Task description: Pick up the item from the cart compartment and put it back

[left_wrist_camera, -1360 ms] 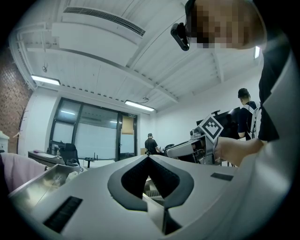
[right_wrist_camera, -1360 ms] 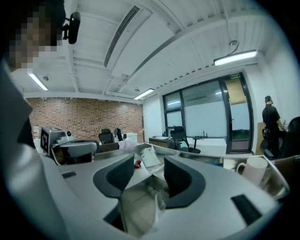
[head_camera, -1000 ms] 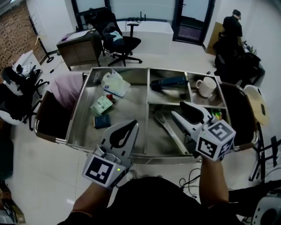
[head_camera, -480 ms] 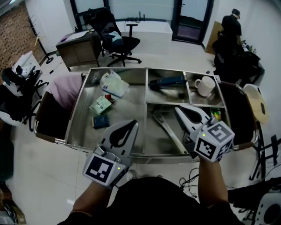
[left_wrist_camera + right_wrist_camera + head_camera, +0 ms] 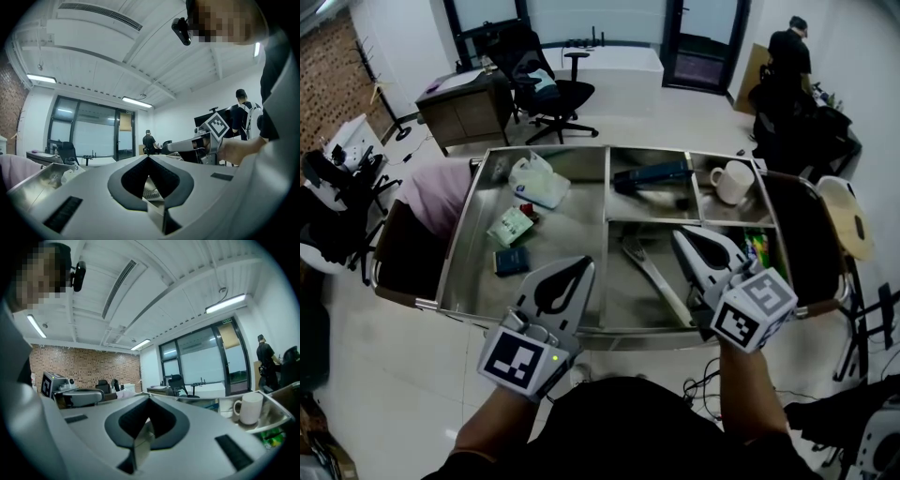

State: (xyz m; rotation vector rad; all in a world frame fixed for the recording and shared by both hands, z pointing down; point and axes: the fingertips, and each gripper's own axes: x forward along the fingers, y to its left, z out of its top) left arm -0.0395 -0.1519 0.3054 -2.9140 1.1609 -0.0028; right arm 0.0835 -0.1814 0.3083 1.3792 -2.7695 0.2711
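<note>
- Right gripper view: the right gripper has its jaws pressed together with nothing between them (they have just been closing).
- Left gripper view: the left gripper also has its tips meeting and is empty.
- Head view: both grippers are held above the near edge of the cart. The right one reaches over the cart's near middle compartment, and the left one is over the near edge of its large left compartment.
- The long metal tool lies flat in the cart's near middle compartment, just left of the right gripper's tip. Neither gripper holds it.
- A white mug stands upright in the cart's far right compartment.
- A dark blue box lies in the far middle compartment.
- In the large left compartment, from far to near, lie a plastic bag, a green packet and a dark booklet.
</note>
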